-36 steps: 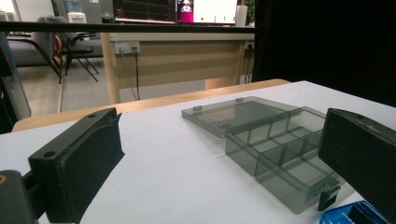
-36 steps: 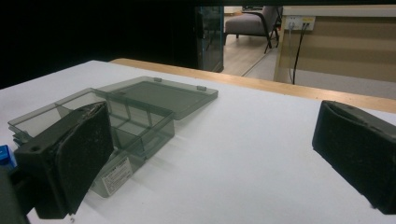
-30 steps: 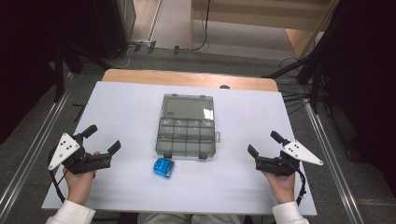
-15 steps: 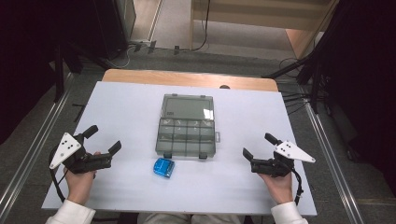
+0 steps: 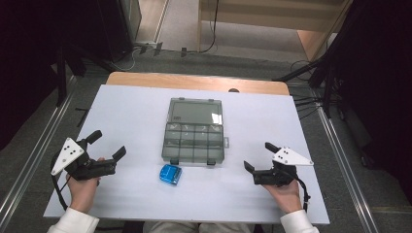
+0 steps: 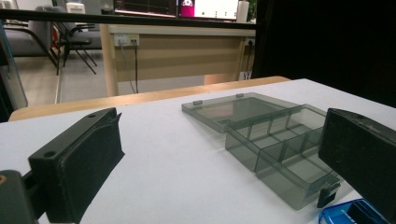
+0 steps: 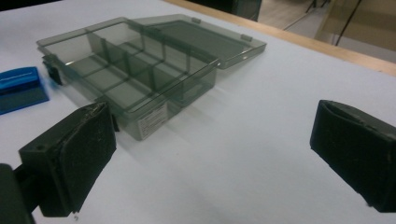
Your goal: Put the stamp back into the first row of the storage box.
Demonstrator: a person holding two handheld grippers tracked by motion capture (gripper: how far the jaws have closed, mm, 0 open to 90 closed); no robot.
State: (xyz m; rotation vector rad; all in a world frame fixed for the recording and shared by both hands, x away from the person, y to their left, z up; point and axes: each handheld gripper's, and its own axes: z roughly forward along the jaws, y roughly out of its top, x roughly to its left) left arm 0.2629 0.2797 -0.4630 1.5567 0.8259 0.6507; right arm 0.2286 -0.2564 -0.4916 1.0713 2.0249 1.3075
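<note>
Smoky grey translucent plastic forms the compartment box [image 5: 194,131] that lies open near the middle of the white tabletop [image 5: 131,116]. Its lid [image 5: 196,110] is folded flat on the side of the box away from the person, and its divided tray faces up. In the left gripper view the box [image 6: 275,140] shows empty cells, with the lid [image 6: 233,106] beyond them. The right gripper view shows the same box [image 7: 135,70] with a small white label on its near wall.

Just beside the near edge of the box, toward its left corner, lies a small blue case [image 5: 171,174]; whether the two touch cannot be told. A corner of the case [image 6: 350,213] shows in the left gripper view, and it also lies to the left of the box in the right gripper view [image 7: 21,86].

The left tongs [image 5: 108,144] rest well to the left of the box, held in the left hand [image 5: 83,187], jaws spread wide and holding nothing. The right tongs [image 5: 260,156] sit to the right of the box in the right hand [image 5: 283,191], also wide apart and empty.
</note>
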